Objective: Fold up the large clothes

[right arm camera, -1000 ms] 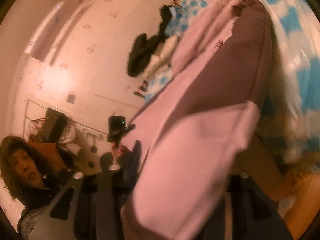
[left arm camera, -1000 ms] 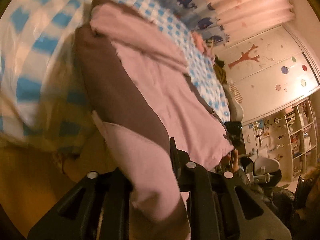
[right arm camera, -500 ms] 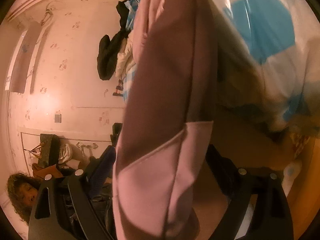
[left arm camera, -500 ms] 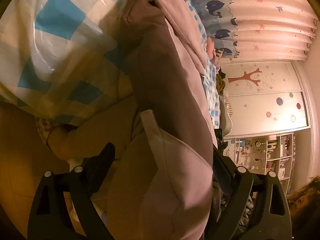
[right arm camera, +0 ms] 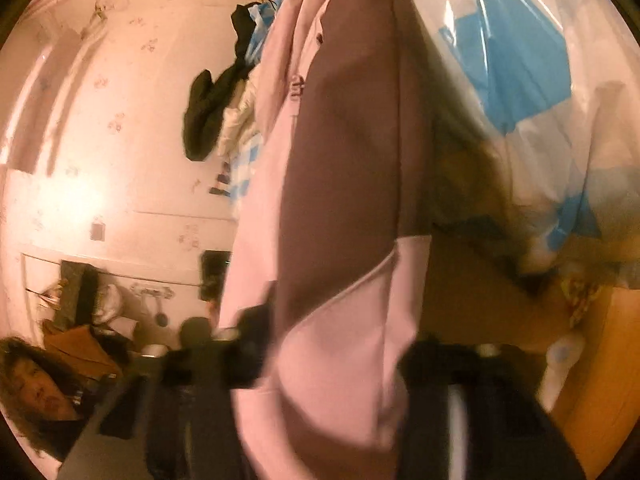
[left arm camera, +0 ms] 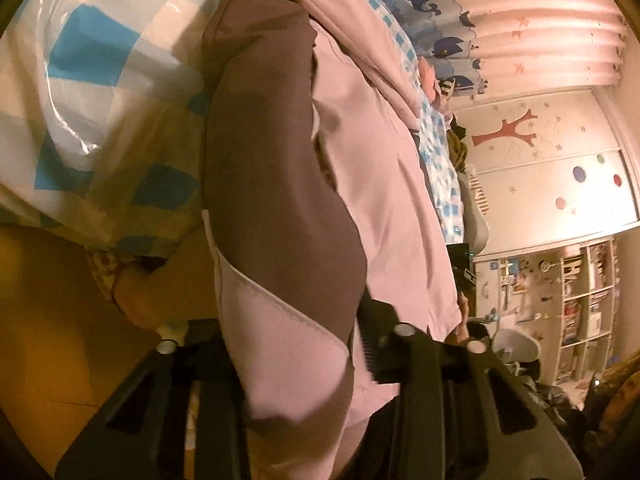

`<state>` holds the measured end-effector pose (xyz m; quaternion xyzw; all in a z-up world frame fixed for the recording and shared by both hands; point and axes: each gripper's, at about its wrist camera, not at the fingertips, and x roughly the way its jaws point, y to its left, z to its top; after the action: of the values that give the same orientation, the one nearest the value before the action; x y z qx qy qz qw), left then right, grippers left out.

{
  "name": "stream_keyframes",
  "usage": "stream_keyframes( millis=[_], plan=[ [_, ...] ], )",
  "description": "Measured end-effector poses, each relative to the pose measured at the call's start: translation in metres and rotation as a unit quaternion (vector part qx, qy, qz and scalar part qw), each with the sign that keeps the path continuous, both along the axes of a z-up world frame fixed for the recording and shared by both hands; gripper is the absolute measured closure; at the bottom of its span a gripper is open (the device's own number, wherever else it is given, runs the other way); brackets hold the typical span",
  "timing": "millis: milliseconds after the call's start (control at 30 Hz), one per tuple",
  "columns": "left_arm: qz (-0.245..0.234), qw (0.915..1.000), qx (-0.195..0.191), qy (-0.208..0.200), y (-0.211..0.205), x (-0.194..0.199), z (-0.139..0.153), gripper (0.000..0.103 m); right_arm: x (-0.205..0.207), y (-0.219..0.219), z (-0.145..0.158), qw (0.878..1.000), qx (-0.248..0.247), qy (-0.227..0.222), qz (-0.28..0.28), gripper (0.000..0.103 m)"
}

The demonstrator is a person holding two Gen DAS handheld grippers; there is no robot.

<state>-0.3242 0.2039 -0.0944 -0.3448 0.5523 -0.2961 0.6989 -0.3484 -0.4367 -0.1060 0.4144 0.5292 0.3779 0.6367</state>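
Observation:
A large pink and brown garment (left arm camera: 280, 184) lies across a bed and hangs over its edge toward me. It also fills the middle of the right wrist view (right arm camera: 340, 184). My left gripper (left arm camera: 296, 356) is shut on a pink and brown sleeve end of the garment. My right gripper (right arm camera: 332, 360) is shut on the other pink sleeve end. Both grippers hold the cloth below the bed edge. The fingertips are mostly hidden by cloth, and the right wrist view is blurred.
The bed has a blue and white checked cover (left arm camera: 92, 72) under clear plastic (right arm camera: 540, 92). Dark clothes (right arm camera: 208, 112) lie at the far end. A wardrobe (left arm camera: 552, 168), shelves (left arm camera: 572, 292) and orange floor (left arm camera: 48, 340) surround the bed.
Both grippers dropped low beside the bed with the sleeve ends, then rose slightly. The garment now hangs steeply over the bed edge. Both grips stay closed on the cloth.

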Motion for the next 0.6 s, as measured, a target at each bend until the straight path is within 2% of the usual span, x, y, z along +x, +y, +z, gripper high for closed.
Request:
stream_keyframes(
  millis=[33,133,267,400,600],
  plan=[
    [0.001,1.0,0.004,-0.005,-0.002,-0.001,0.002,0.085,-0.001,0.001,0.004,1.0,0.002,-0.007,-0.003,0.078],
    [0.013,0.9996,0.015,-0.02,-0.006,-0.004,0.016,0.089,-0.005,-0.005,0.014,0.999,0.037,-0.034,-0.017,0.081],
    [0.033,0.9984,0.011,-0.046,-0.003,-0.007,0.041,0.09,-0.014,-0.005,0.041,0.991,0.096,-0.084,-0.026,0.081],
    [0.04,0.9954,0.01,-0.087,-0.007,-0.014,0.08,0.091,-0.022,0.002,0.059,0.981,0.15,-0.122,-0.029,0.081],
    [0.054,0.9915,-0.005,-0.118,-0.006,-0.028,0.112,0.091,-0.036,-0.005,0.061,0.965,0.207,-0.151,-0.055,0.081]
  ],
)
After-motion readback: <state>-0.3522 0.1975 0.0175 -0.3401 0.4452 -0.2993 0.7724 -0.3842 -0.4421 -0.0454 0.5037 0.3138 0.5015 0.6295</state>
